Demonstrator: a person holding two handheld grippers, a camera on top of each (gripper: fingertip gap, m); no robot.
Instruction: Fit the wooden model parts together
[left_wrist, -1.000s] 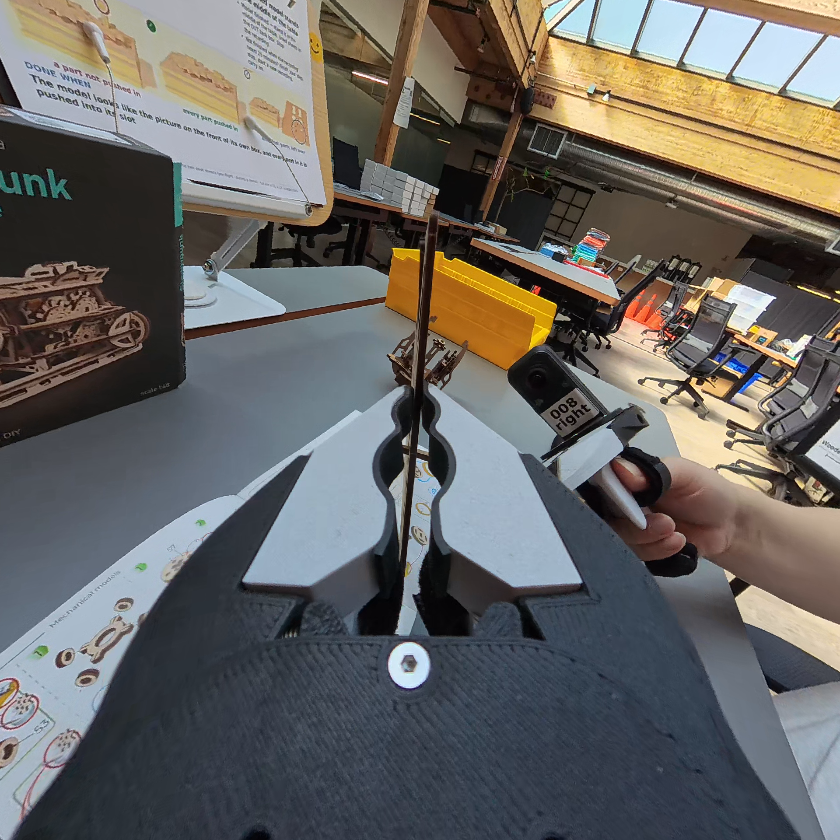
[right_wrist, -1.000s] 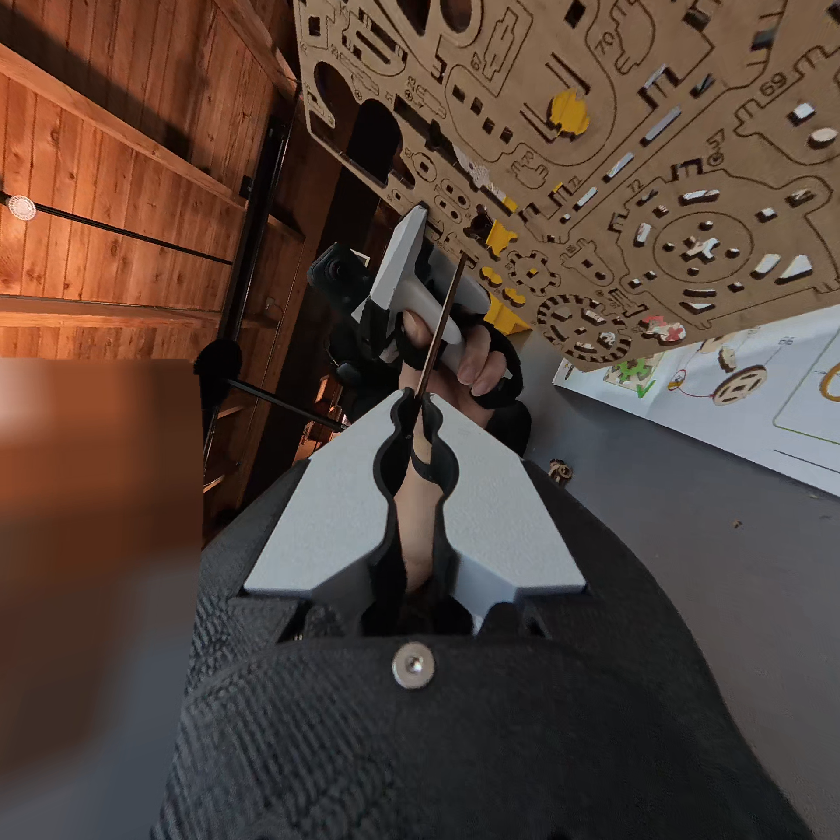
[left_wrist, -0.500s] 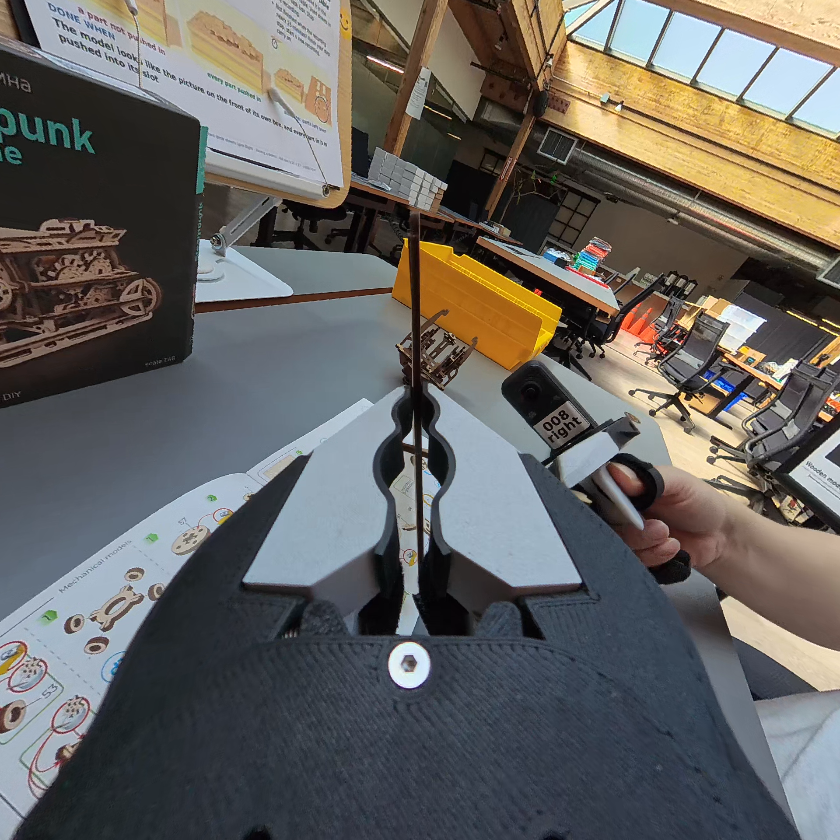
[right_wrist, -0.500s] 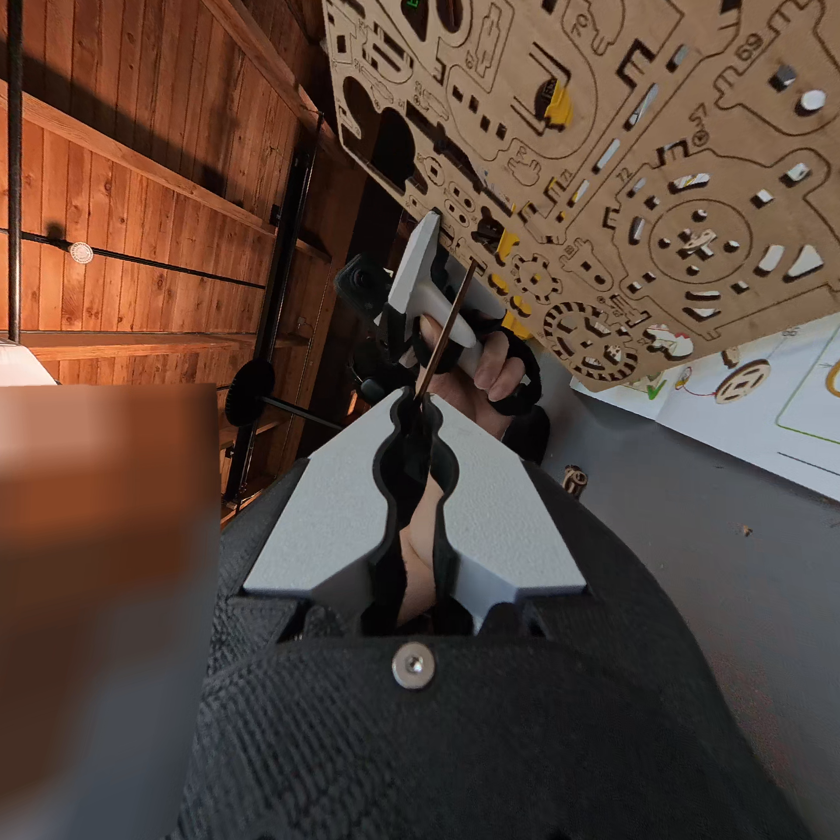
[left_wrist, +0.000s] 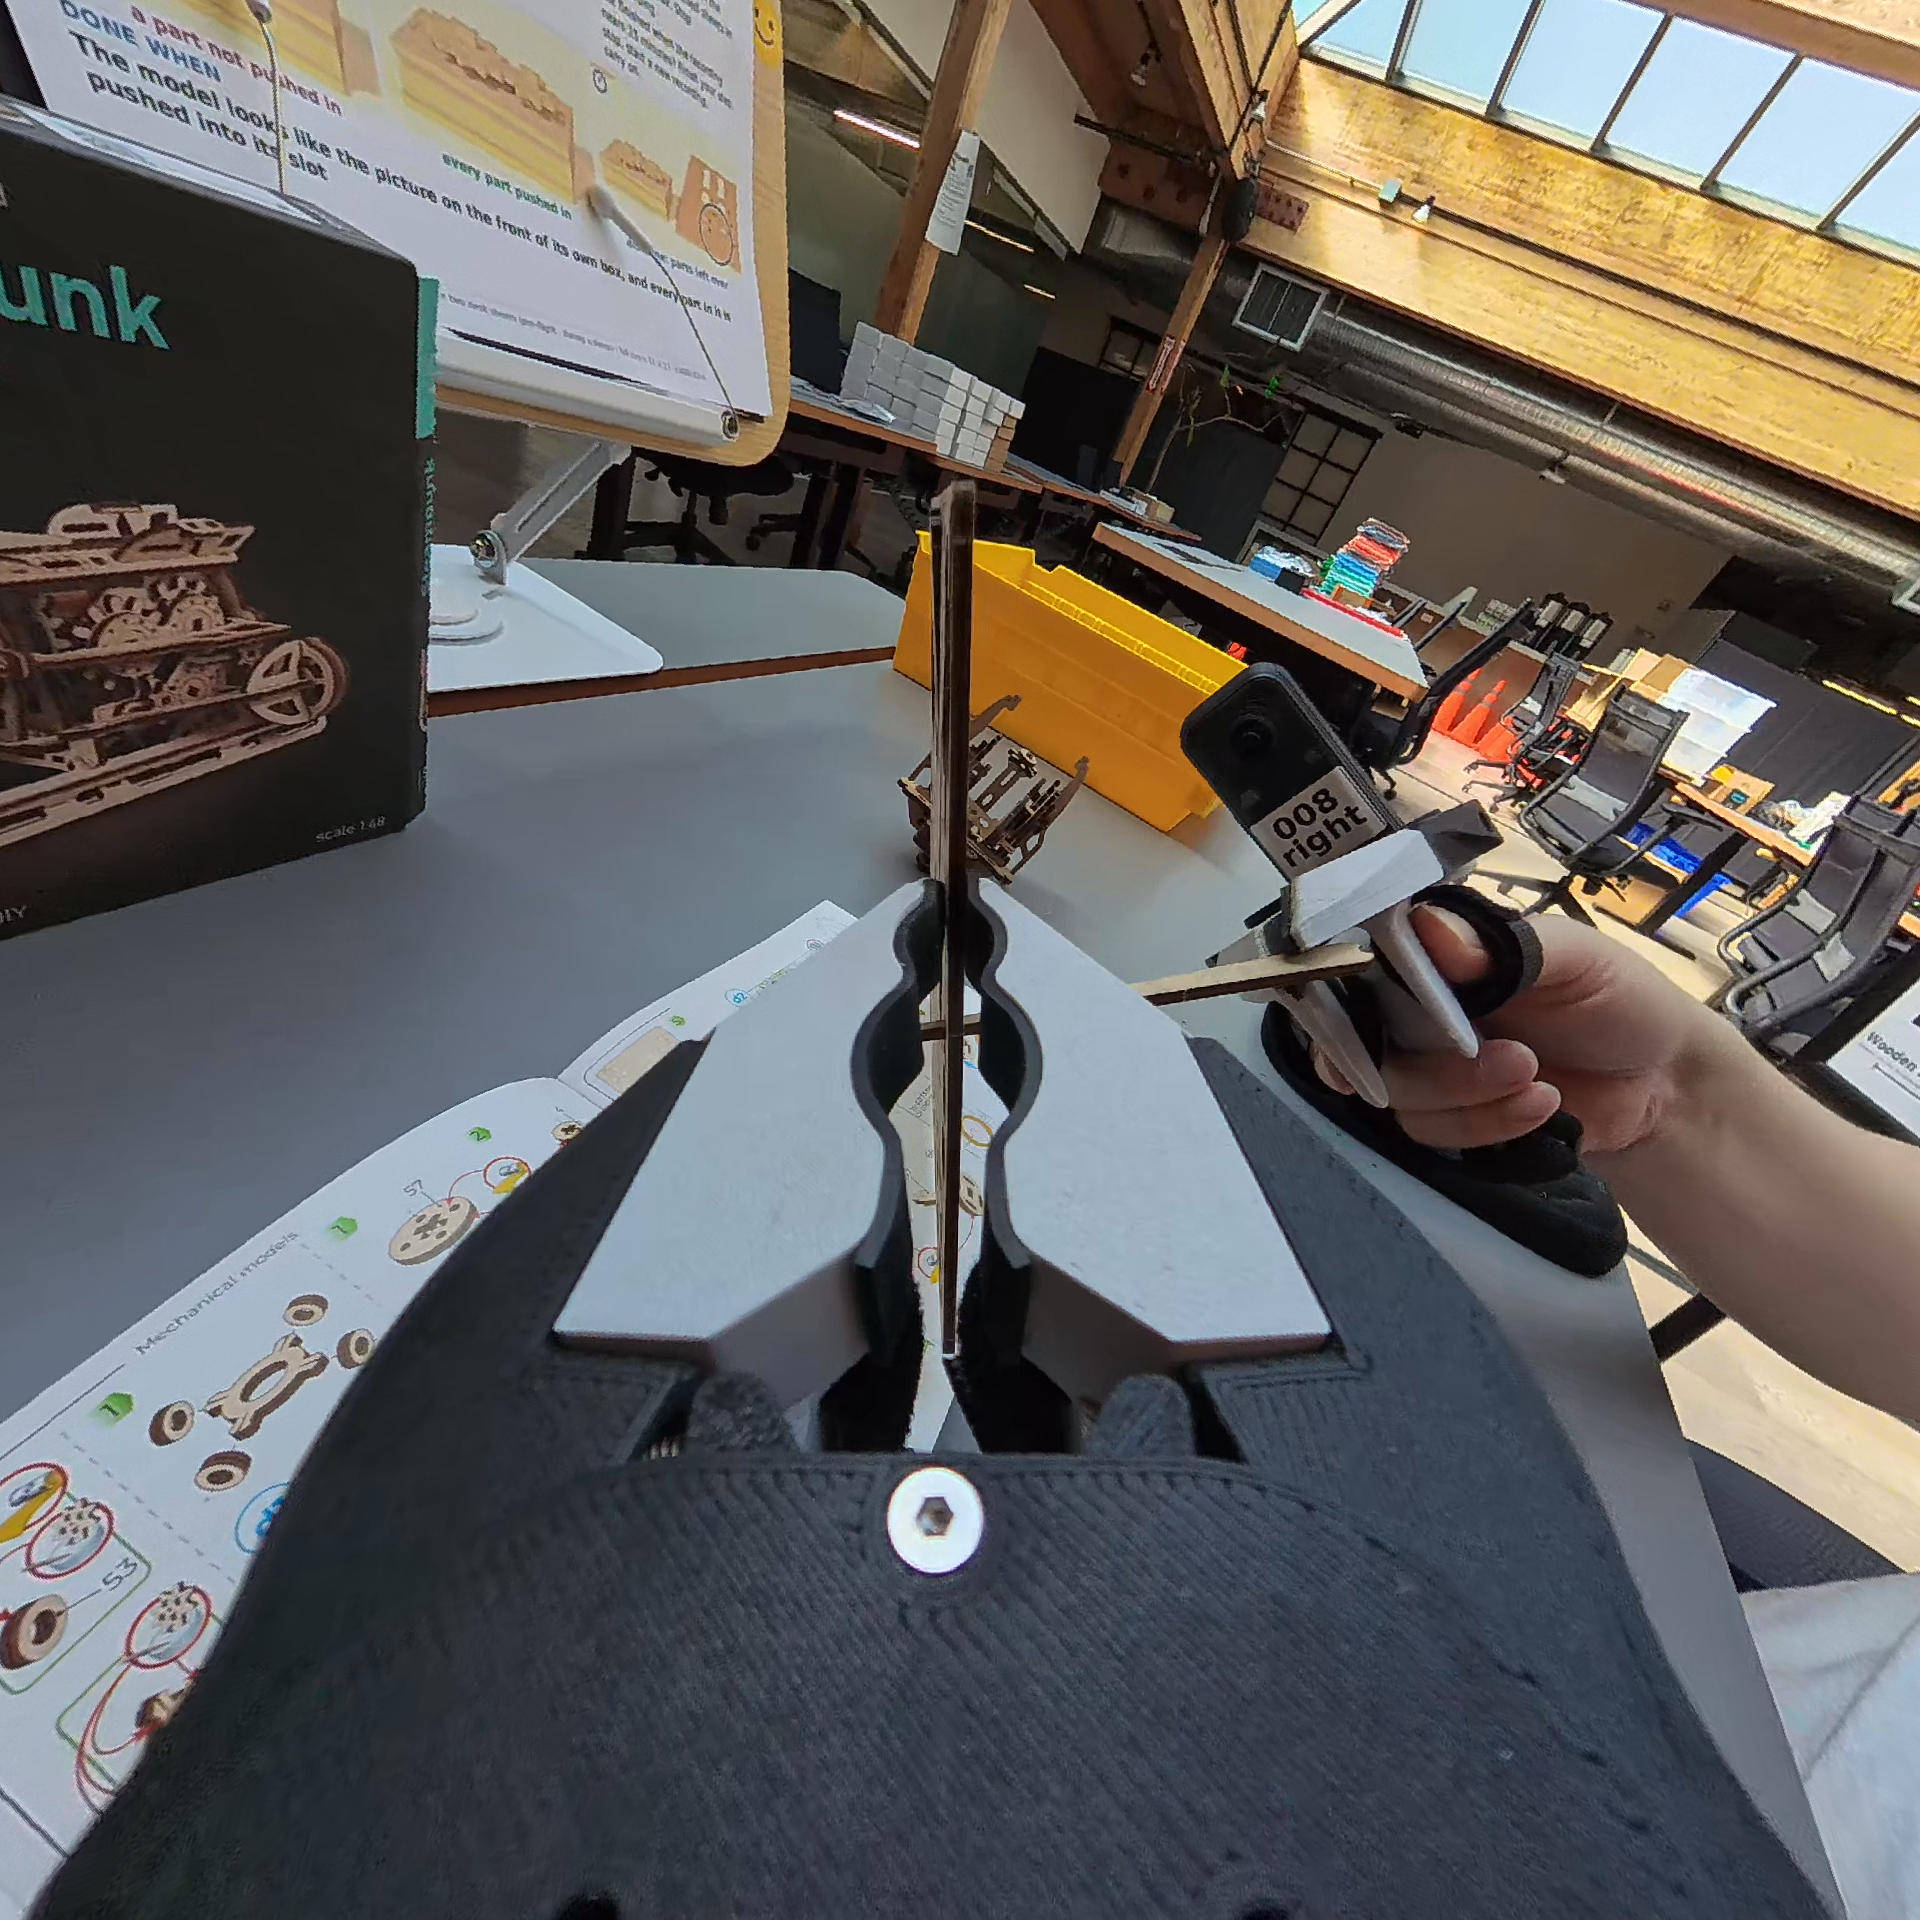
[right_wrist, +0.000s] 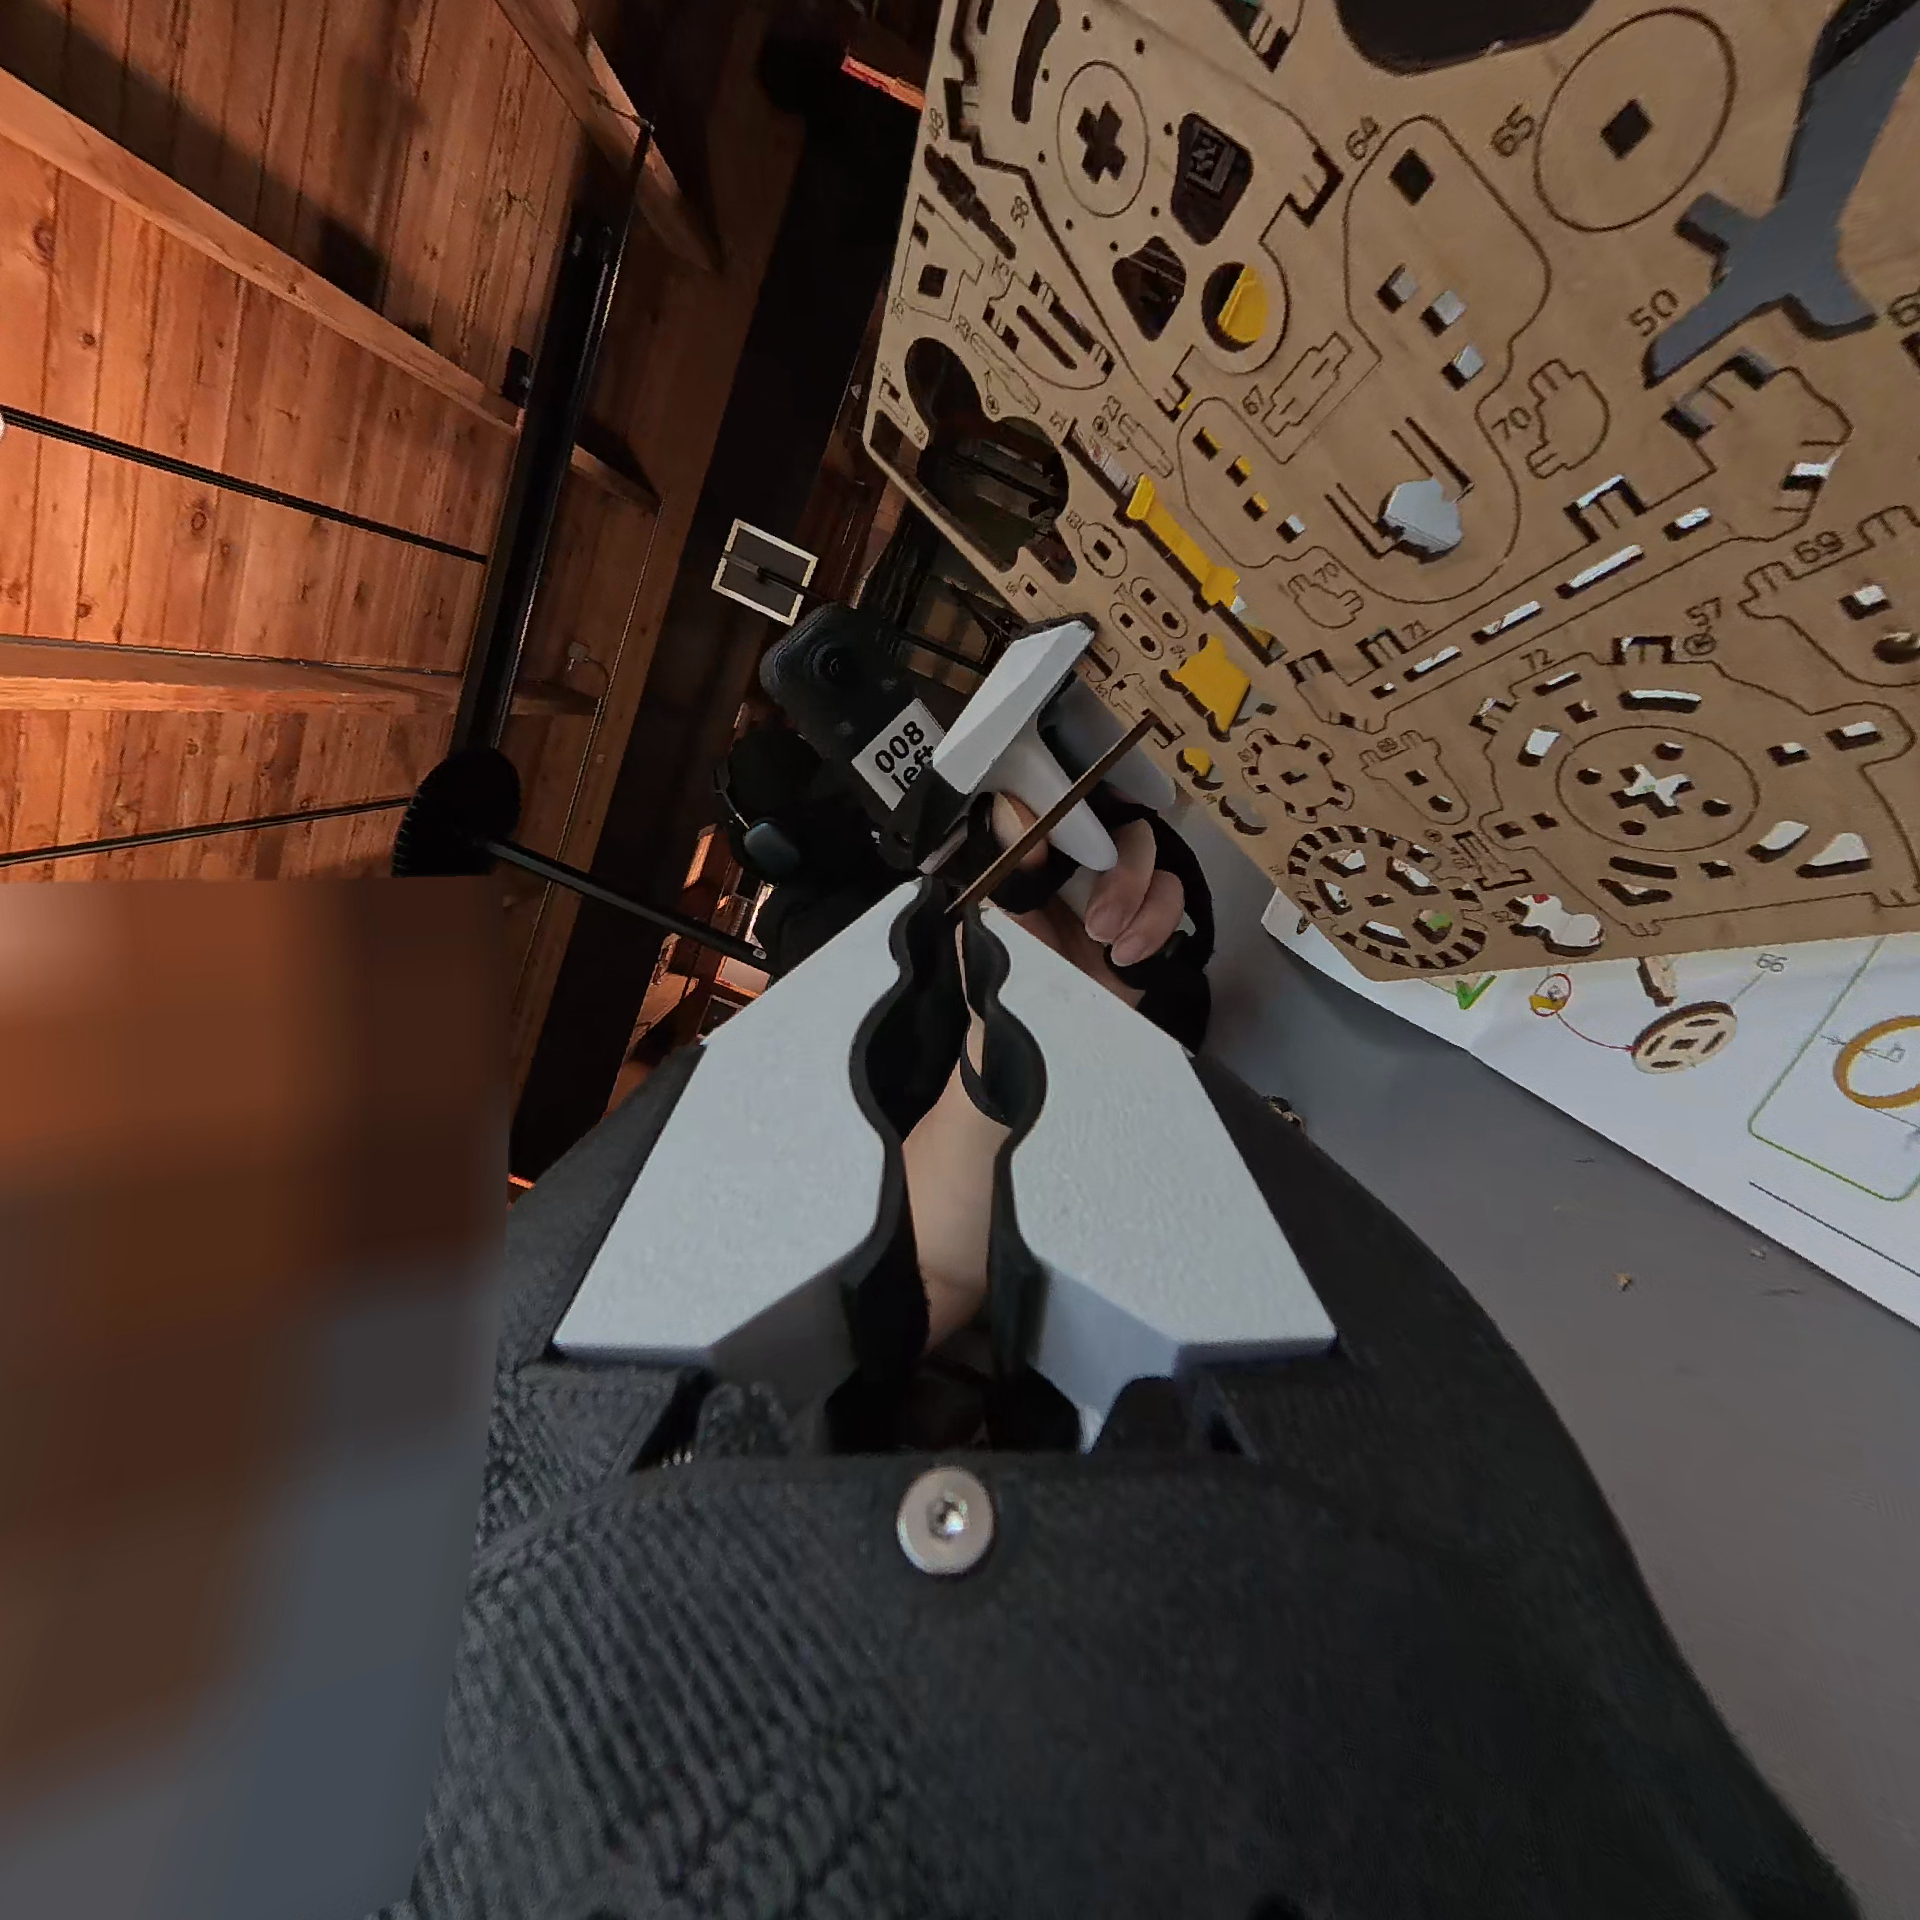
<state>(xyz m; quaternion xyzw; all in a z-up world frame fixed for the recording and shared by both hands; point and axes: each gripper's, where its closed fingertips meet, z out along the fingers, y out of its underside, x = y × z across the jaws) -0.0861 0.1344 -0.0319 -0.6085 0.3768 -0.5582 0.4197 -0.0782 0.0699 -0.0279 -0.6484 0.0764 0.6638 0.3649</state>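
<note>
Plywood sheet (left_wrist: 950, 727), laser-cut, edge-on | left claw (left_wrist: 948, 904) clamped | right claw (right_wrist: 940, 914) pinching thin stick (right_wrist: 1049, 826)

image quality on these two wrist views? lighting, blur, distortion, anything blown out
Left wrist view: bright daylight from the skylight, no clipping on the table, sharp all over, and strong fisheye bending at the edges. Right wrist view: dimmer and warmer, with the wooden sheet crisp; the smeared patch at the left is an added mask, not lens blur.
</note>
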